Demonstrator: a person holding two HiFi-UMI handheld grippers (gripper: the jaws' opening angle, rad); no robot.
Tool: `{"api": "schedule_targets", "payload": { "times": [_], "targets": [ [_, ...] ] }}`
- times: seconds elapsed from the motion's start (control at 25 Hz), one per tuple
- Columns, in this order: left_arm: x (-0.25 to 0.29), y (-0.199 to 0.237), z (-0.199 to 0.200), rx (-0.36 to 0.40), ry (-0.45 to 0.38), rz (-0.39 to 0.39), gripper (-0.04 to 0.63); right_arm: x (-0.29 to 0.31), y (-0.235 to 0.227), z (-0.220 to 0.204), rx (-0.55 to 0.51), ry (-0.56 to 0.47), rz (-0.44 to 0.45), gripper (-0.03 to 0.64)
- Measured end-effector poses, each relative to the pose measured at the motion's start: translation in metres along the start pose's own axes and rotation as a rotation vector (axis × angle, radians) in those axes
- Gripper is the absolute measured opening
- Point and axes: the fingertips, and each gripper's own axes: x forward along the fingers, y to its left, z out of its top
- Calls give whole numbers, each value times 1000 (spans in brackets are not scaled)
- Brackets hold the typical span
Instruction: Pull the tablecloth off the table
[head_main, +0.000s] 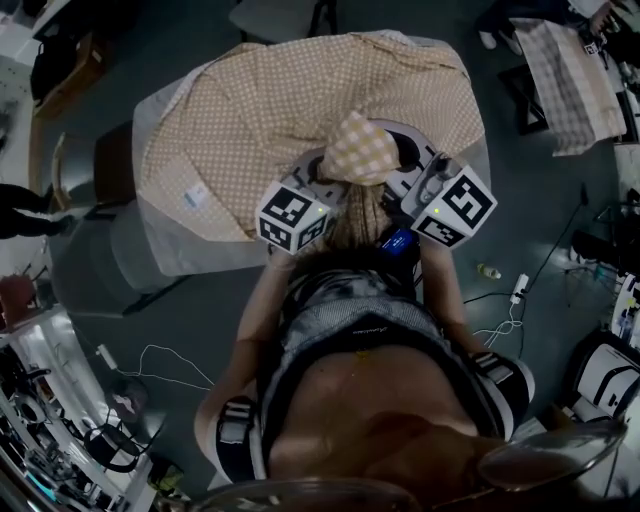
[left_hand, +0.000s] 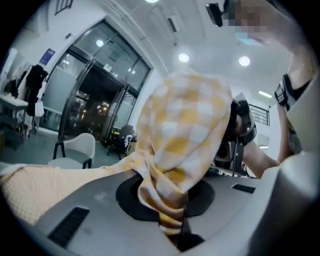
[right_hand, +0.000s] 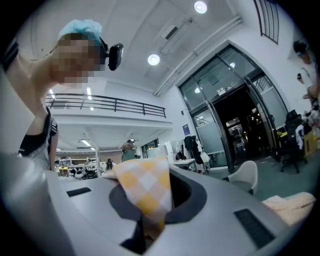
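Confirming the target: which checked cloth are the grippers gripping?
The yellow tablecloth, bunched between left gripper and right gripper; the greyish checked cloth at top right is far from both.

On tabletop (head_main: 165, 240): tablecloth (head_main: 300, 110), over most of it; bare strip at L side & near edge. Near-edge fold of cloth: gathered up betw. L gripper (head_main: 335, 178) & R gripper (head_main: 398, 168), pinched in both. Grippers side by side, just in front of person. L of tabletop, close beside: chair (head_main: 95, 165). On floor R of person: small object (head_main: 488, 271), power strip (head_main: 518, 289) just beside. Far back R, well apart: 2nd clothed table (head_main: 570, 80).
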Motion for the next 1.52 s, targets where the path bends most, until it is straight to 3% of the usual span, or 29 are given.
{"api": "schedule_targets", "payload": {
  "times": [0.12, 0.28, 0.44, 0.56, 0.68, 0.8, 0.92, 1.04, 1.16, 1.24, 1.48, 1.52],
  "targets": [
    [-7, 9, 0, -78, -9, 10, 41, -20, -18, -21, -36, 97, -73, 84],
    [-11, 15, 2, -125, -13, 26, 38, -36, -32, -55, -54, 202, -137, 218],
    [-14, 17, 18, -153, -42, 38, 37, -45, -32, -63, 24, 142, -129, 280],
    [-20, 17, 47, -120, -84, 44, 37, -47, -26, -56, 78, 69, -82, 309],
    [-34, 25, 92, -118, -176, 66, 37, -53, -31, -43, 81, 25, -88, 321],
    [-56, 35, 140, -43, -252, 99, 37, -59, -41, -46, -20, 105, -144, 321],
    [-65, 26, 174, 118, -252, 106, 37, -52, -43, -62, -124, 223, -185, 333],
    [-58, 8, 199, 234, -244, 64, 37, -36, -39, -70, -188, 254, -196, 346],
    [-49, -5, 219, 304, -240, 18, 37, -17, -35, -69, -201, 241, -204, 351],
    [-45, -11, 222, 287, -229, -24, 37, -6, -34, -69, -188, 236, -198, 351],
    [-30, -22, 204, 139, -233, -128, 37, 11, -48, -85, -188, 254, -220, 342],
    [-31, -20, 199, 101, -240, -142, 38, 10, -52, -88, -163, 258, -228, 257]
  ]
}}
